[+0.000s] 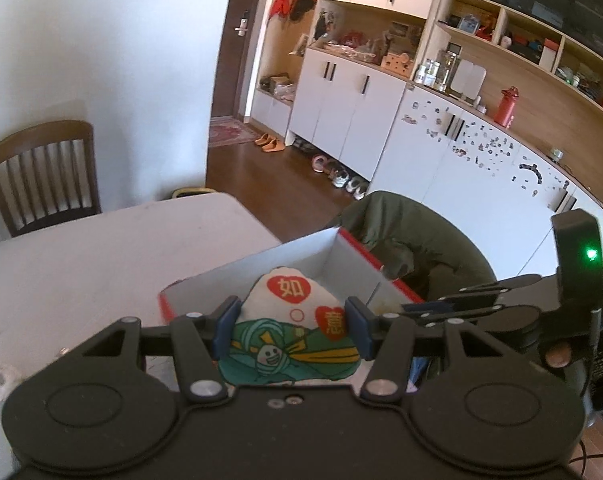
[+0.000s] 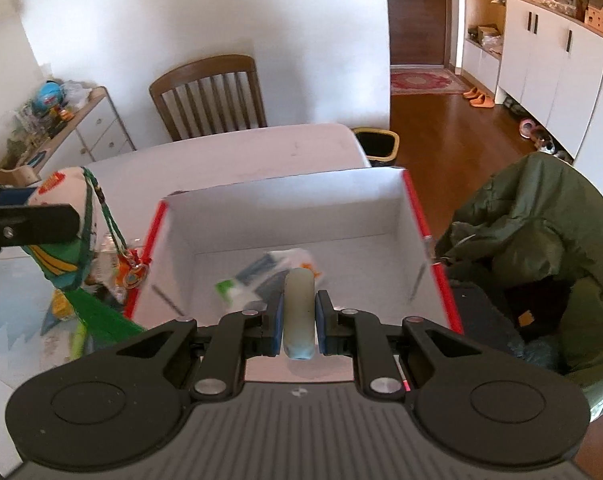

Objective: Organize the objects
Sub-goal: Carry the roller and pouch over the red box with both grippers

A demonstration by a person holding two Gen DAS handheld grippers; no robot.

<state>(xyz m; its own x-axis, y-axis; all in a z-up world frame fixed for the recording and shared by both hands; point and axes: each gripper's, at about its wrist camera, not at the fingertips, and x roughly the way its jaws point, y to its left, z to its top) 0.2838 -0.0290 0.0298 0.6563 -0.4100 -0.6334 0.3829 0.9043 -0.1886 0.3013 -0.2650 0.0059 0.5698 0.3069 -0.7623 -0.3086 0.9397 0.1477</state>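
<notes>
- Left wrist view: the left gripper (image 1: pixel 292 330) has its jaws pinching a stuffed fabric charm (image 1: pixel 291 328) printed white, green and red. The charm is held above the near edge of the open red-and-white box (image 1: pixel 351 242) on the white table (image 1: pixel 101 264).
- Right wrist view: the right gripper (image 2: pixel 298 322) has its jaws closed on a pale cylindrical tube (image 2: pixel 298 312), held over the box interior. A blurred packet (image 2: pixel 269 276) lies inside the box. The charm hangs left of the box, outside it.

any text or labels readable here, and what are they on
"如" in a red heart on the white and green plush pouch held in the left gripper.
"意" in the pouch's second red heart.
Packets in the red-edged white box: print too blurred to read.
</notes>
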